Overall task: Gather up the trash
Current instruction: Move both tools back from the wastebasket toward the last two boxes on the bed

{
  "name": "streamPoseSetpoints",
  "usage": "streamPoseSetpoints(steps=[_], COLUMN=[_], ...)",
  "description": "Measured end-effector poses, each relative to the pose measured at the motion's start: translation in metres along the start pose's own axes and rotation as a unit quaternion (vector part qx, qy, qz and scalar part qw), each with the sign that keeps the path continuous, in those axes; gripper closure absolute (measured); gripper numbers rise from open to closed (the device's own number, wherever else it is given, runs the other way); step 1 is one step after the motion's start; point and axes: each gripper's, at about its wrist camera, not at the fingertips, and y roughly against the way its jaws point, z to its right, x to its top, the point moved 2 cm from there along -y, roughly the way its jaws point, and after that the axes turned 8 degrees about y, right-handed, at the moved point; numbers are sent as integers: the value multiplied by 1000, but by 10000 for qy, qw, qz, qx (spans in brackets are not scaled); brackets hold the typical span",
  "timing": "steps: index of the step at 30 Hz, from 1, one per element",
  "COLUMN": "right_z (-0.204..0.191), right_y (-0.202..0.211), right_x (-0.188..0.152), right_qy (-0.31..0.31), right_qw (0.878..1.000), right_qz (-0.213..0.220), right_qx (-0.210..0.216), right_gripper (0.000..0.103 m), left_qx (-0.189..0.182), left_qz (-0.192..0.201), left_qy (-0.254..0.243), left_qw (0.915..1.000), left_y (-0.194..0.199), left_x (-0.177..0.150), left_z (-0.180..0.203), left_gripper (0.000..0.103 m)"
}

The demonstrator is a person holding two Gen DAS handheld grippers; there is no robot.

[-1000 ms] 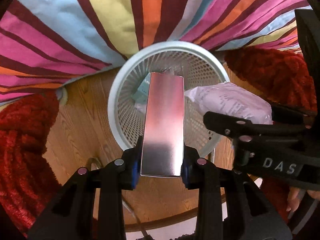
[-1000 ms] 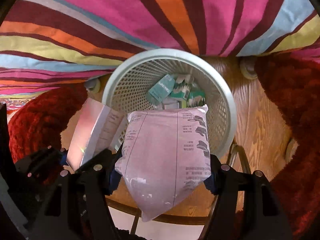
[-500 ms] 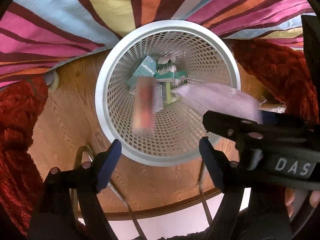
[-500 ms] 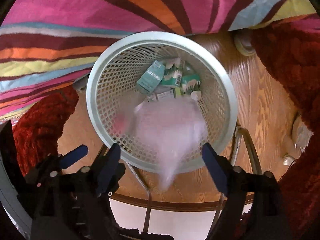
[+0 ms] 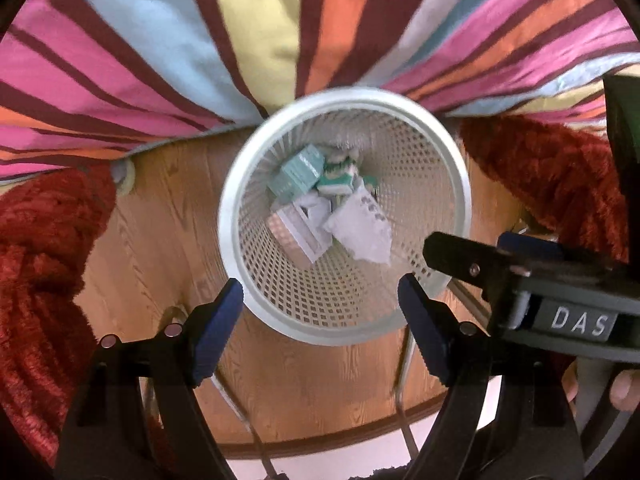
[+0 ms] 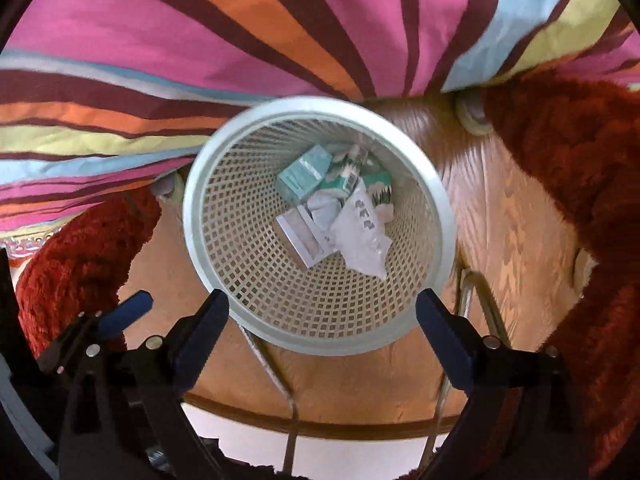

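Both my grippers above white mesh basket [image 5: 456,168], centre frame in both views. Left gripper [image 5: 320,320] jaws spread wide, nothing between them. Right gripper [image 6: 322,320] likewise spread, empty. Trash lies at basket bottom: flat pinkish box [image 6: 300,240], white printed pouch [image 6: 360,240], teal cartons [image 6: 306,174] behind. My read: this load deposited. Wood floor, red rug [image 6: 580,160], striped bedcover [image 6: 200,40] around basket show no more litter from here; remaining pickups unknown.
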Motion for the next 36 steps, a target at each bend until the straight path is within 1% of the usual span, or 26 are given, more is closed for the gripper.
streamPoseSetpoints(steps=[4, 7, 10, 12, 14, 16, 20, 21, 23, 25, 27, 30, 36], right_z=[-4, -11, -21, -28, -34, -38, -46, -48, -52, -57, -63, -70, -89], right_y=[23, 43, 71, 94, 120, 147, 194, 203, 218, 227, 232, 242, 257], right_x=[-5, -12, -21, -29, -34, -37, -34, -32, -27, -21, -12, 3, 36], right_qy=[192, 391, 699, 926, 1067, 1118, 1140, 1165, 1182, 1216, 1238, 1275, 1286], right_qw=[9987, 9957, 9888, 9808, 9692, 9535, 9148, 9050, 8896, 8793, 8735, 8648, 8559], right_qz=[467, 831, 1301, 1702, 2204, 2778, 3831, 4041, 4353, 4549, 4645, 4779, 4937], right_qx=[-113, -135, -202, -222, -261, -337, -591, -646, -721, -713, -769, -866, -848], right_gripper=[13, 13, 13, 13, 13, 13, 13, 13, 13, 13, 13, 13, 13], left_qx=[10, -24, -11, -78, -182, -234, -245, -261, -303, -356, -411, -388, -330], left_qz=[365, 772, 1174, 1483, 1809, 2091, 2684, 2778, 2965, 3114, 3252, 3414, 3716], left_qy=[-10, -161, -324, -453, -536, -572, -508, -475, -411, -326, -266, -255, -367], left_qw=[9993, 9969, 9926, 9879, 9819, 9759, 9617, 9591, 9537, 9491, 9444, 9388, 9271], left_y=[22, 46, 68, 87, 107, 125, 159, 165, 177, 188, 200, 213, 238], left_x=[-4, -11, -19, -25, -31, -33, -30, -28, -20, -13, -6, 7, 38], left_z=[-2, 0, 3, 5, 4, 2, -8, -11, -17, -22, -26, -27, -24], left_gripper=[25, 25, 25, 25, 25, 25, 25, 25, 25, 25, 25, 25, 25])
